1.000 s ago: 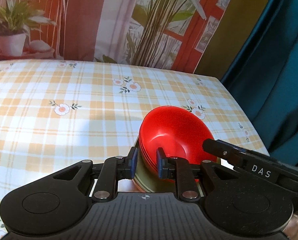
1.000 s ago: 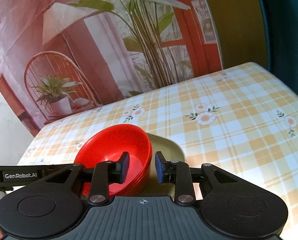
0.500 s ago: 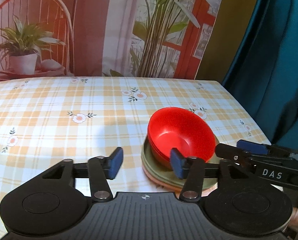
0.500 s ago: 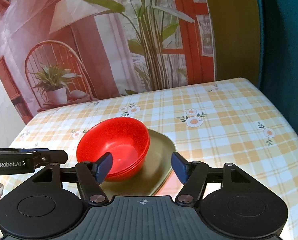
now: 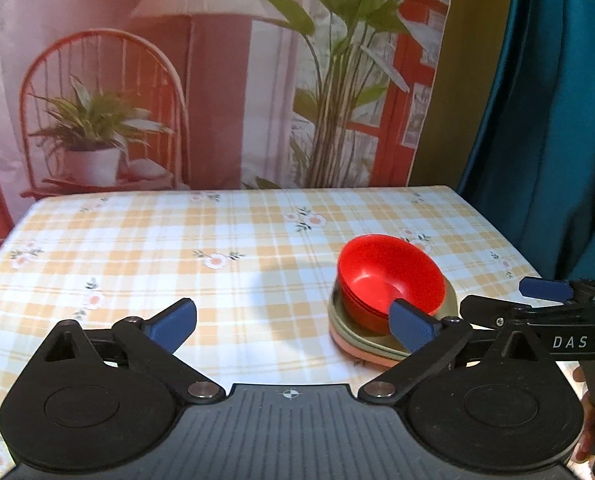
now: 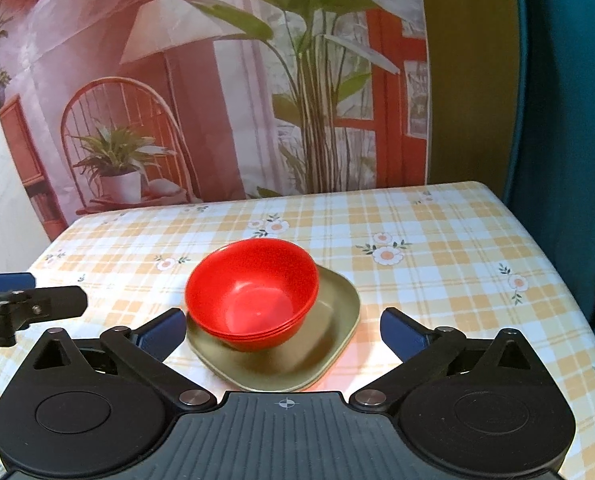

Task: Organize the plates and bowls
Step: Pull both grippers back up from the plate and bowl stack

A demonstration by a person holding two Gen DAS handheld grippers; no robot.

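Counter [image 5: 257,240] is covered w/ checked floral cloth; printed backdrop [image 5: 217,80] behind. Red bowls [image 6: 253,292] are stacked on plates [image 6: 337,320]. Left tongs [image 5: 293,324] and right tongs [image 6: 283,330] are angled down, jaws opening, nothing gripped.

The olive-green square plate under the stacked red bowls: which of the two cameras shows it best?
The right wrist view: the olive-green square plate shows its rim and inner floor beside the stacked red bowls. In the left wrist view the plate is a thin edge, partly behind a blue fingertip, though a pink plate shows beneath it.
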